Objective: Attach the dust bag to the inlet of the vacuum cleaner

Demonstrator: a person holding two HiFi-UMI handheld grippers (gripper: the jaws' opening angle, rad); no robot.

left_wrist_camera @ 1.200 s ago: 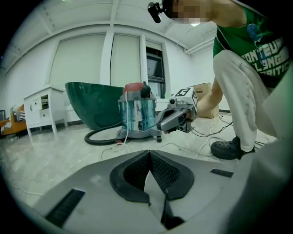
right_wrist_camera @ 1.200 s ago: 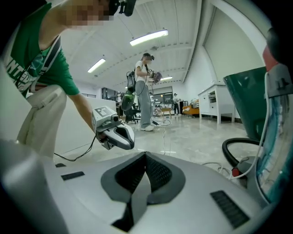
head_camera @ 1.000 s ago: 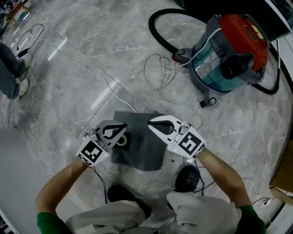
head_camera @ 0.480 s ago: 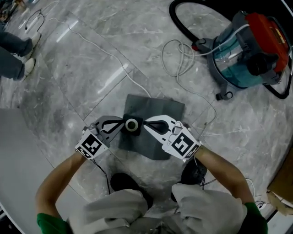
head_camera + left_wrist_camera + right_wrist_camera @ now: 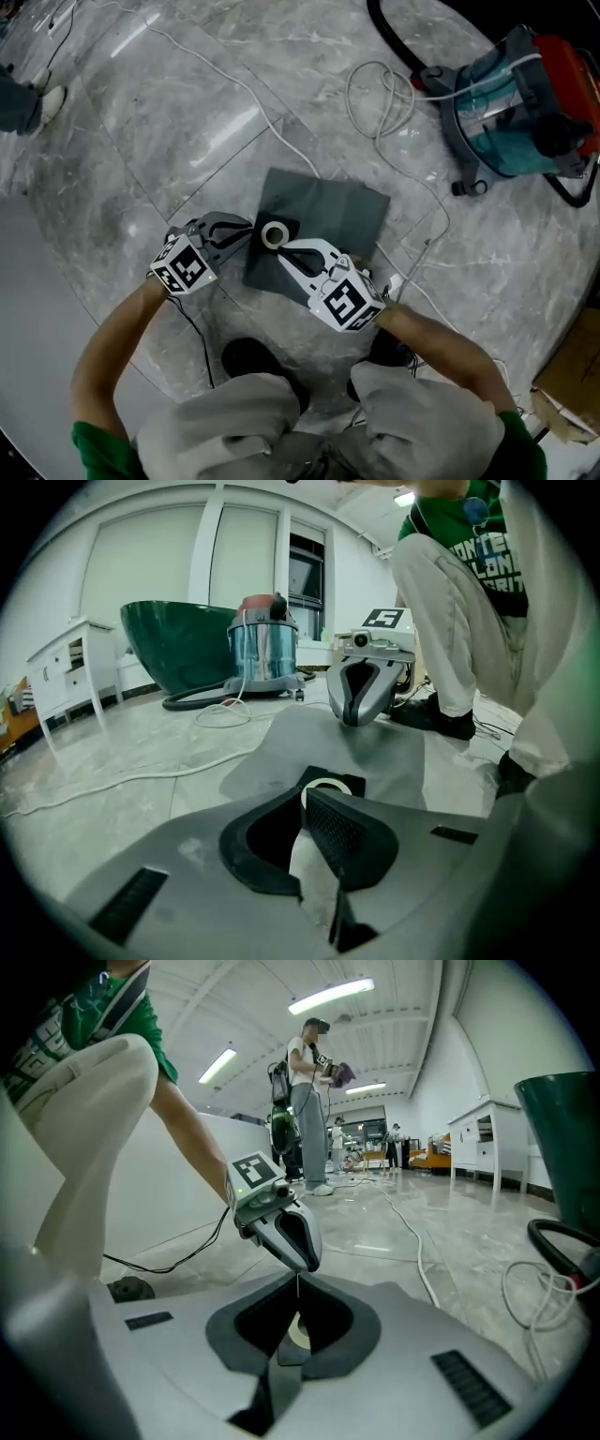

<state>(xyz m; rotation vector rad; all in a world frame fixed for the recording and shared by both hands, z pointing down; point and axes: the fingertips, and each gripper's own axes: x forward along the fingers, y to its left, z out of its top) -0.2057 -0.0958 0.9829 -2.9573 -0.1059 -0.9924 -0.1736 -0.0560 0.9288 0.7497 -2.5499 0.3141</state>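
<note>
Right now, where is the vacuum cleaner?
In the head view, the vacuum cleaner stands at the upper right on the marble floor, beyond the grey dust bag, with a loose loop of white cable just to its left.

The vacuum cleaner (image 5: 525, 103) runs off the head view's right edge, and its hose (image 5: 389, 37) runs off the top. Of the bystander, only a shoe (image 5: 49, 96) and a trouser leg show at the left edge. The left gripper (image 5: 249, 234) and right gripper (image 5: 281, 247) cover the near-left part of the dust bag (image 5: 337, 216). In both gripper views the jaws hide most of the collar ring (image 5: 328, 786). The figures far down the room (image 5: 338, 1143) are too small to make out.
</note>
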